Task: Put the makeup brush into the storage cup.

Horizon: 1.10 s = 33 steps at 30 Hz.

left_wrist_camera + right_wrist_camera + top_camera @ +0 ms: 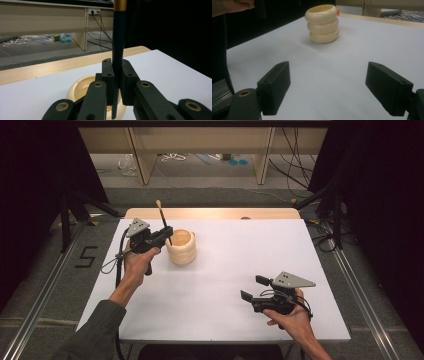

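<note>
**Brush Held Upright Beside the Ribbed Cup**

The left gripper point(162, 234) stood at the far left of the white tabletop point(225, 270), its jaws closed tight on a dark paintbrush point(163, 220). In the left gripper view the brush point(118, 37) rose nearly upright between the two black pads, a gold band high on its dark handle, and its lower end hung just below the jaws, above the rim of the cup. From the high view the brush leaned slightly, with its pale tip uppermost.

A cream, ribbed cup point(181, 247) stood upright on the tabletop, just beside the left gripper and close under the brush. In the right gripper view the cup point(322, 23) appeared as three stacked rounded rings with an open top, well beyond the jaws.

The right gripper point(254, 288) was held low over the near right part of the tabletop, well apart from the cup. Its jaws stood wide open with nothing between them, and bare white tabletop showed in the gap. A grey three-cornered plate sat on top of each gripper.
</note>
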### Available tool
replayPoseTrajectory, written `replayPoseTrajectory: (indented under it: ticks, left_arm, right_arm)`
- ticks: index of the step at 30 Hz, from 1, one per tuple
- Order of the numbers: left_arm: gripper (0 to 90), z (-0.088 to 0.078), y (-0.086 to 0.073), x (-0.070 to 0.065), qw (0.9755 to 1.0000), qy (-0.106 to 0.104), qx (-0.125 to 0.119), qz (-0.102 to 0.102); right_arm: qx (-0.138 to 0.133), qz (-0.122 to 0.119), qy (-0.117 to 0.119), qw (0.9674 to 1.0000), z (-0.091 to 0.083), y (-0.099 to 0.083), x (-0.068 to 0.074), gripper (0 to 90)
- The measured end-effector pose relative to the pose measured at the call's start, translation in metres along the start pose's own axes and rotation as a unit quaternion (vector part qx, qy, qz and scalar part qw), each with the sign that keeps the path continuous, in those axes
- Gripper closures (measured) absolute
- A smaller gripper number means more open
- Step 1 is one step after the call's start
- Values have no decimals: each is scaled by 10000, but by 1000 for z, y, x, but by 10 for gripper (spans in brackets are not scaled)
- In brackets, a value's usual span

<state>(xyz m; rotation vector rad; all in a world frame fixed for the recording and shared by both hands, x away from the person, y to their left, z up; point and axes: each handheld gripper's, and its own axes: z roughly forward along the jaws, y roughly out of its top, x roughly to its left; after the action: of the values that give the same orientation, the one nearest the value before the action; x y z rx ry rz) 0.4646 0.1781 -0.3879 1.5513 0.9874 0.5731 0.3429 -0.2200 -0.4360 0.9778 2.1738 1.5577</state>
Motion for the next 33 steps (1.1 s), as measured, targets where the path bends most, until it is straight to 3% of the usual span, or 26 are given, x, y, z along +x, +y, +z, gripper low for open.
replayPoseTrajectory:
  ticks: [7,10,11,12,16,23,33]
  left_arm:
    - [837,10,-4,5,9999,92,-5,-112]
    - [837,13,-3,6,9999,118,-10,-75]
    - [837,14,-3,7,9999,133,-11,-107]
    - [837,14,-3,7,9998,146,5,-93]
    - [836,17,0,9,9998,201,-12,-80]
    - [837,26,3,5,9998,185,-9,-54]
    - [837,40,-5,5,9996,278,83,-65]
  right_arm:
    - [-17,133,97,9999,3,-2,1,209]
    - [-90,7,48,9999,3,-2,0,210]
    - [56,-5,-12,10000,1,-1,0,210]
    - [-69,6,56,10000,4,-2,0,210]
    - [-15,45,103,9999,4,-2,1,210]
    - [153,86,99,9998,3,-3,2,211]
    - [49,55,162,9998,5,-4,1,212]
